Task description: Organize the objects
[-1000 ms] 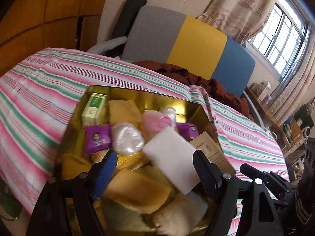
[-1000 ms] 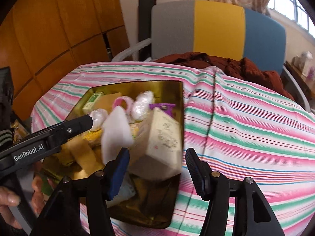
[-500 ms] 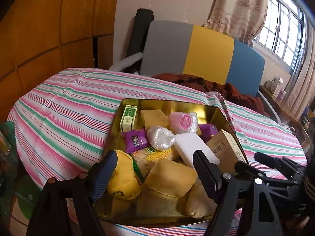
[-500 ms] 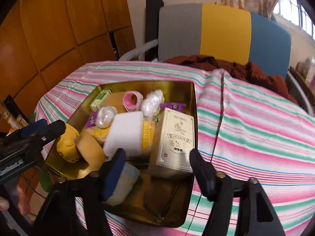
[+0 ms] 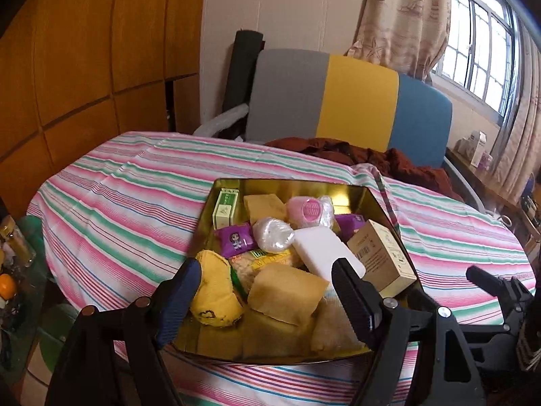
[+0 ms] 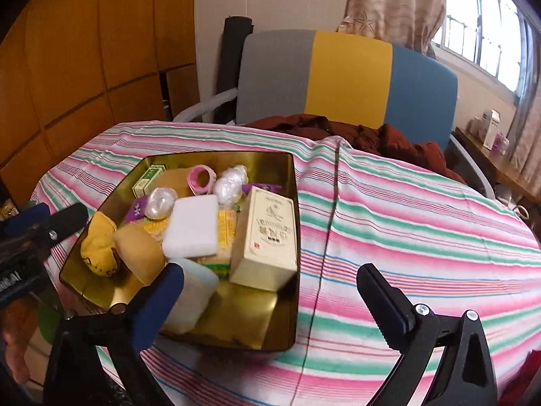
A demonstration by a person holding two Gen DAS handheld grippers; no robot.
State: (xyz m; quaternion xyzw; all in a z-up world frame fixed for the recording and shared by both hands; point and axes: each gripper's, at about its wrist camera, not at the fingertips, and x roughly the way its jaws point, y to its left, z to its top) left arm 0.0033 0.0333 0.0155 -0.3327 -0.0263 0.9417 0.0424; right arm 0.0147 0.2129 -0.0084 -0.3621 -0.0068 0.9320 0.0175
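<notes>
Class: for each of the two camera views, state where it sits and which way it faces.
Left wrist: on the left gripper, facing the gold tray; its open fingers and the right gripper show.
Right wrist: on the right gripper, facing tray and striped cloth; its open fingers show.
Shared: tray, cream box, white sponge.

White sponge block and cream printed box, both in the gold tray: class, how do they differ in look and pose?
The white sponge block is plain, flat and unmarked; the cream printed box carries printed text and is thicker. The sponge rests atop other items mid-tray; the box leans beside the gold tray's right wall. Both are rectangular and pale.
</notes>
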